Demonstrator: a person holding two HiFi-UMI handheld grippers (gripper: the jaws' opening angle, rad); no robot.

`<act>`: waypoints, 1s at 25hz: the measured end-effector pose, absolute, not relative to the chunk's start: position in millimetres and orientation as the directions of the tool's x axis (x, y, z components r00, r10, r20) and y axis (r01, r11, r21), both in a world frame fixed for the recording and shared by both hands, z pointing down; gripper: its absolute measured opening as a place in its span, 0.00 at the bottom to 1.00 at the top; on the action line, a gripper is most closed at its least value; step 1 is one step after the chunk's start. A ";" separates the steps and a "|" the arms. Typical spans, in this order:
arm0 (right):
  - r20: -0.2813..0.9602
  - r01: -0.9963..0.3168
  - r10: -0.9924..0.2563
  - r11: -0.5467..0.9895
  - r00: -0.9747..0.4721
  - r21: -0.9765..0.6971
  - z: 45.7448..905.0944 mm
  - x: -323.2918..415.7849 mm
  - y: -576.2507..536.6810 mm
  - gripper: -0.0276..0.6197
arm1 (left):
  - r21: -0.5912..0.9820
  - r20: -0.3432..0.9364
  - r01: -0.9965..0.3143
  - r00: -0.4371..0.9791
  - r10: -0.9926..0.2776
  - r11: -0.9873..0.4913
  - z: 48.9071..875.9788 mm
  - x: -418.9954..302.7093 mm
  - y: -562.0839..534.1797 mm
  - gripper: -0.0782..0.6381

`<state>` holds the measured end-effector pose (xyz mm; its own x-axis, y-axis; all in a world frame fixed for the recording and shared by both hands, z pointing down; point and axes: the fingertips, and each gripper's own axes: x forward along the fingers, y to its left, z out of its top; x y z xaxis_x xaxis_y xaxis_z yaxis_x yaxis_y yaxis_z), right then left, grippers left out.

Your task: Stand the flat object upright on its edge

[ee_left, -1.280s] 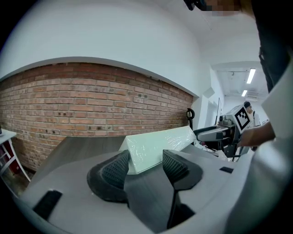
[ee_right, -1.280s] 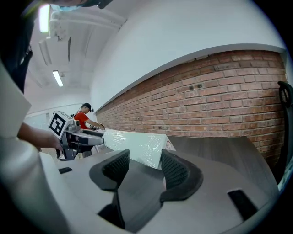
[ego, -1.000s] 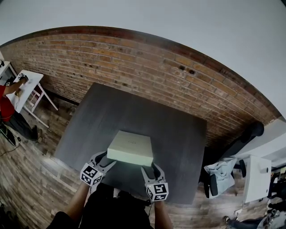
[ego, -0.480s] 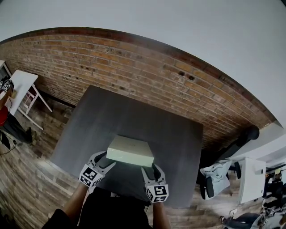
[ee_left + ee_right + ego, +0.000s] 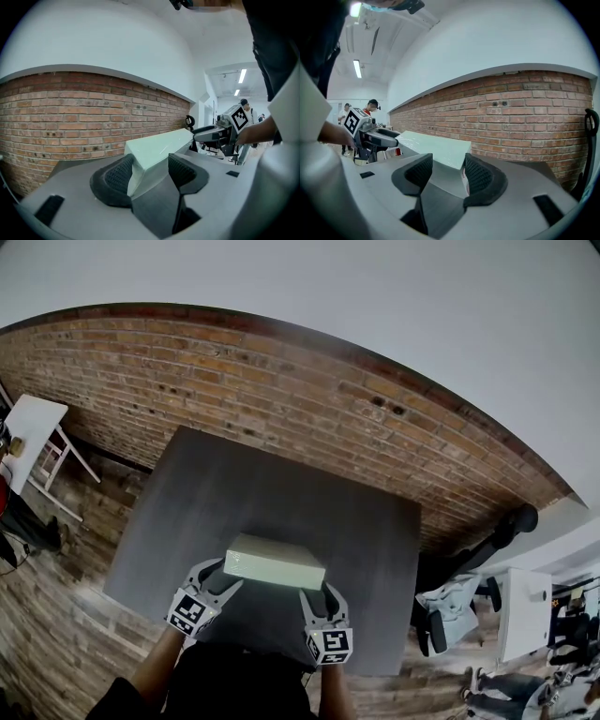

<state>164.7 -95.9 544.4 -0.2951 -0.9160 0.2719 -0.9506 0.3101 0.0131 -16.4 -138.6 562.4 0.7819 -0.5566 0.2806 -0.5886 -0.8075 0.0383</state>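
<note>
A flat pale green-white box (image 5: 275,562) is held over the near part of the dark grey table (image 5: 281,488), tilted with its narrow long side facing me. My left gripper (image 5: 217,579) is shut on its near left corner and my right gripper (image 5: 314,594) on its near right corner. In the left gripper view the box (image 5: 159,147) sits wedged between the ribbed pads (image 5: 117,174) of that gripper (image 5: 147,171). The right gripper view has the box (image 5: 436,147) running leftward from between the jaws of that gripper (image 5: 447,173). I cannot tell whether the box's lower edge touches the table.
A brick wall (image 5: 281,381) runs behind the table. A small white table (image 5: 28,427) stands at far left. At the right are a chair with pale cloth on it (image 5: 450,601) and a white desk (image 5: 525,610). Wood floor surrounds the table.
The box has tipped further, so less of its broad face shows from above. Both grippers keep their hold on its near corners, and the view has drifted slightly.
</note>
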 end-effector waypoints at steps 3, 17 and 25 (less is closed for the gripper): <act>0.266 -0.953 -0.921 0.302 -0.284 0.027 542.2 165.9 -101.9 0.39 | 0.043 0.267 -0.591 0.784 -0.561 -0.805 561.7 -16.3 -145.8 0.47; 0.278 -0.952 -0.916 0.305 -0.289 0.014 525.0 160.9 -125.0 0.38 | 0.069 0.283 -0.587 0.787 -0.548 -0.807 548.7 -21.9 -172.6 0.46; 0.348 -0.955 -0.894 0.297 -0.284 -0.018 519.6 157.9 -127.7 0.37 | 0.129 0.332 -0.591 0.782 -0.527 -0.796 541.5 -24.1 -172.4 0.45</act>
<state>157.9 -127.7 519.6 -0.2840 -0.8935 0.3478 -0.9549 0.2965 -0.0179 -24.1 -172.4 541.5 0.7824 -0.5272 0.3316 -0.5911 -0.7963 0.1287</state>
